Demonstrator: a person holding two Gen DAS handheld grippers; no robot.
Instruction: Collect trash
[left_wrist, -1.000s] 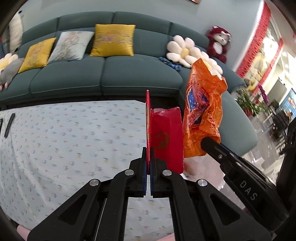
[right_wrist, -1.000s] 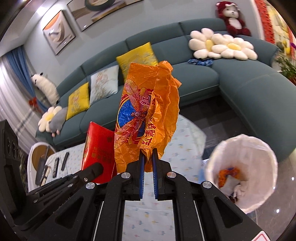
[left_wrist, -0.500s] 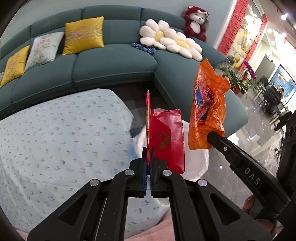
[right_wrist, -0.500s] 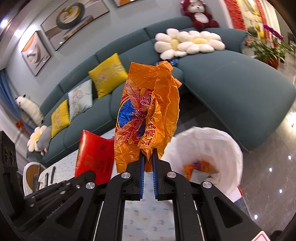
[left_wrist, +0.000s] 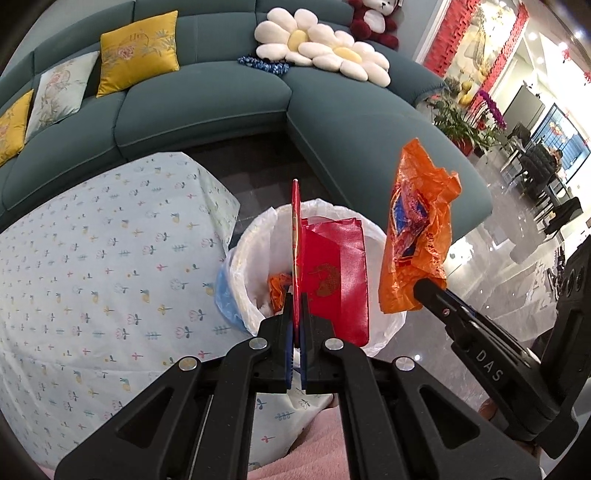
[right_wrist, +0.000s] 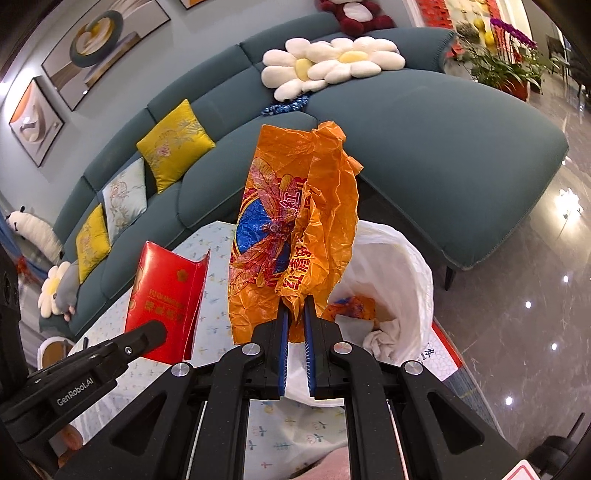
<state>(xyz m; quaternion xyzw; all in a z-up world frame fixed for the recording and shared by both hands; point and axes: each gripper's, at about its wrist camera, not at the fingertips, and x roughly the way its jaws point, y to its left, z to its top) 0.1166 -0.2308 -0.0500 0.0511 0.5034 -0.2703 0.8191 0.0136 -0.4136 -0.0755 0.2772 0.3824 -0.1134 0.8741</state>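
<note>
My left gripper is shut on a red paper packet, held upright right above the trash bin, which has a white bag liner. My right gripper is shut on a crumpled orange wrapper, held above the near left rim of the same bin. The orange wrapper hangs to the right of the packet in the left wrist view. The red packet shows at the left in the right wrist view. An orange wrapper and white tissue lie inside the bin.
A table with a floral cloth lies to the left of the bin. A teal corner sofa with yellow cushions and flower pillows stands behind. Glossy tiled floor is to the right.
Both grippers have moved right, off the table and over the bin. The bin has come from the side into the centre under the red packet. Both stay shut on their items.
</note>
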